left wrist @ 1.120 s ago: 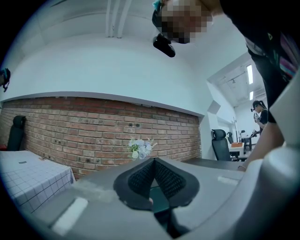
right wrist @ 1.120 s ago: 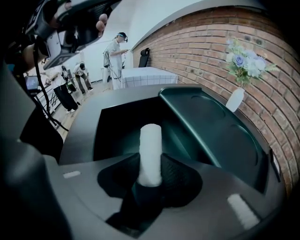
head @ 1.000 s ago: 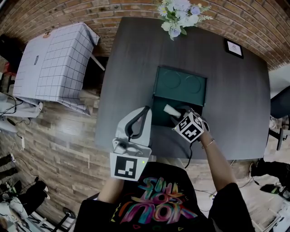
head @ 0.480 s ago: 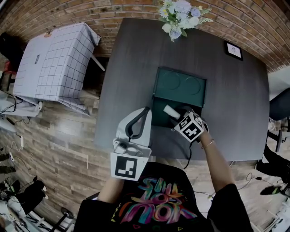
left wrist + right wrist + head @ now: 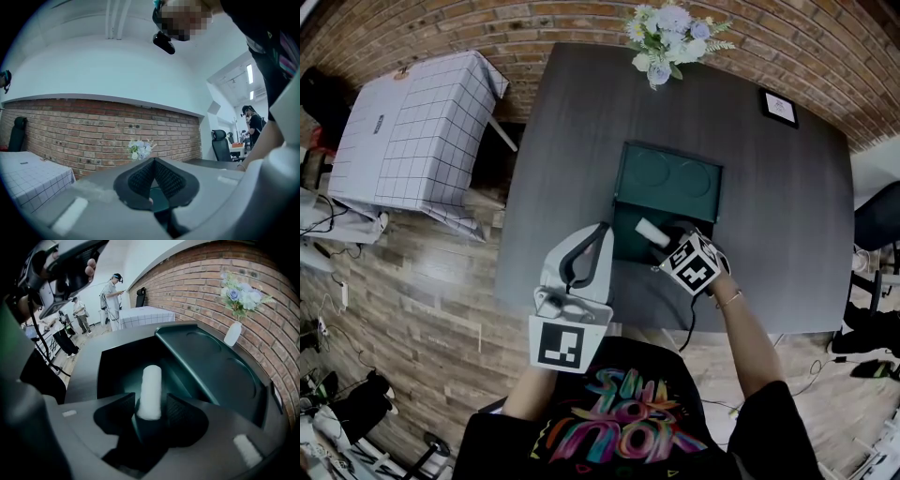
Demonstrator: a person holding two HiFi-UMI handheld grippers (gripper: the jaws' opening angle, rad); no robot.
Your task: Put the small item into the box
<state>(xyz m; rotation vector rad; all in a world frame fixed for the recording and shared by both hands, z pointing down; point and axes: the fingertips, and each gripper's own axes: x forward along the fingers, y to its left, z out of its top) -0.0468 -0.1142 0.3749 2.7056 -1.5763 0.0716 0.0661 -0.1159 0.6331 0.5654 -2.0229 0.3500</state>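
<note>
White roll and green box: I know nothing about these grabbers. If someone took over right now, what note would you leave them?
Left gripper: shut, empty, held over the table's near edge.
Right gripper: jaws opening, white roll between them, pads not pressing it.
Green box: open on the table, lid up; the roll points into its opening.
Done: roll brought to the box.
Left: let it settle inside, then draw the right gripper out.

A dark table (image 5: 769,206) stands against a brick wall (image 5: 70,136). Straight beyond the fingers (image 5: 140,176) of the left gripper (image 5: 153,161), at the table's far edge, is a white vase of pale flowers (image 5: 139,150). Beyond them to the right lies a small framed card (image 5: 778,106). To their left a table with a grid-patterned cloth (image 5: 412,131) stands on the wood-plank floor (image 5: 422,291). An office chair (image 5: 220,143) stands far right.
</note>
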